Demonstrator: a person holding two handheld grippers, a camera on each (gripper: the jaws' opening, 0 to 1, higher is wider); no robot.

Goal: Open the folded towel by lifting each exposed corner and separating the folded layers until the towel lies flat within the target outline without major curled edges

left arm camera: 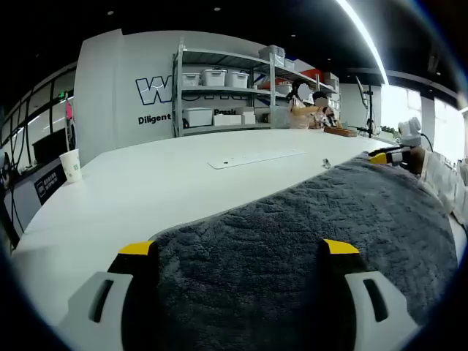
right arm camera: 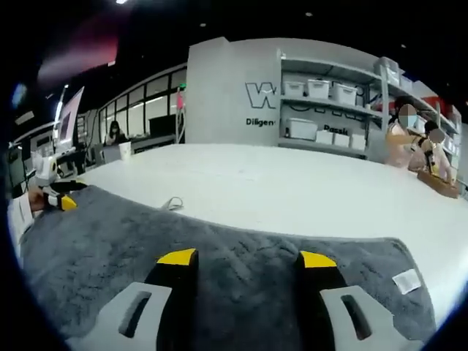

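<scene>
Your left tool (left arm camera: 240,248) sits low at the near edge of the grey towel (left arm camera: 307,241), its two yellow-tipped jaws spread apart with the towel's plush surface between and beyond them. You cannot tell from this view whether the jaws actually pinch the cloth or only rest on it. The towel lies on the white desk (left arm camera: 168,183), running from the near edge away to the far right, where your right tool (left arm camera: 398,156) shows at the towel's far corner. Well apart on the left of the desk stands a paper cup (left arm camera: 72,165), and a flat white strip (left arm camera: 252,158) lies on the desk beyond the towel. Behind the desk is a shelf rack (left arm camera: 223,91) with white bins.

In the right gripper view, your right tool (right arm camera: 247,257) is likewise down on the towel's (right arm camera: 241,248) near part, jaws parted, cloth spread between them; whether it grips is not clear either. A small white label (right arm camera: 406,280) lies on the towel near its right corner. At the far left corner of the towel your left tool (right arm camera: 62,196) is visible touching the cloth. The towel looks spread broadly over the desk (right arm camera: 292,190), with a small cable (right arm camera: 172,203) just beyond its far edge.
</scene>
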